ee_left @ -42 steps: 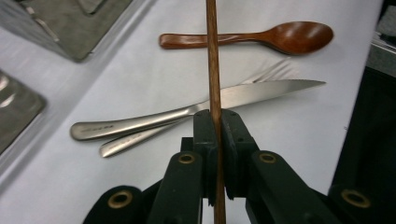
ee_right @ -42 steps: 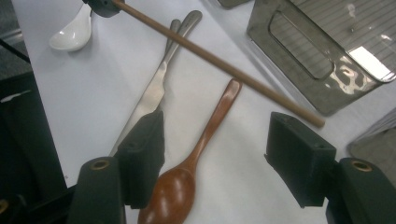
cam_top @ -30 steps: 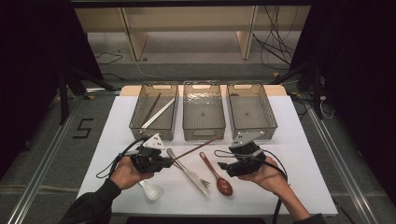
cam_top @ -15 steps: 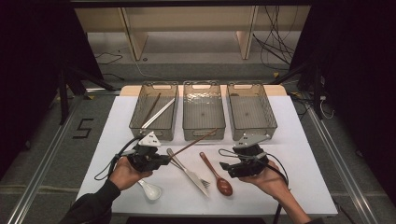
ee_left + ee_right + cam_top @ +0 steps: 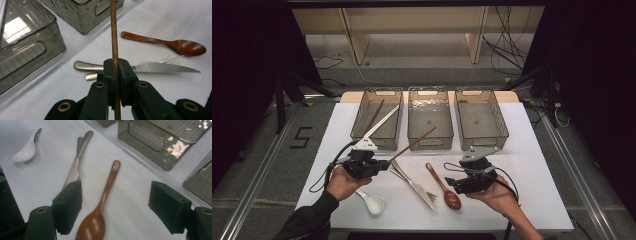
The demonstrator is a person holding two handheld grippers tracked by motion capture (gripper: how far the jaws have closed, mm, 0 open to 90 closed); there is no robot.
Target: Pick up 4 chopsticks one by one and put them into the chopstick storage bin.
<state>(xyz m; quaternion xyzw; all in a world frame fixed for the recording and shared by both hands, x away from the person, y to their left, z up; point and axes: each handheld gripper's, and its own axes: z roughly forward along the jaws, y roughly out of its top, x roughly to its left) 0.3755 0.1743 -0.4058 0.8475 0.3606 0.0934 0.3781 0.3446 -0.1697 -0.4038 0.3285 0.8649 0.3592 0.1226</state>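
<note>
Clamping a brown chopstick [image 5: 114, 32] between its jaws, the left gripper [image 5: 377, 165] holds it slanting up toward the middle bin [image 5: 430, 136]. With jaws that have just been opening wide, the right gripper [image 5: 115, 208] hovers over the wooden spoon [image 5: 101, 206] lying on the white table [image 5: 522, 165].

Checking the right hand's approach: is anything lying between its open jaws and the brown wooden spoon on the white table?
Nothing visible. The right gripper hangs open above the brown wooden spoon; the steel knife lies off to one side.
</note>
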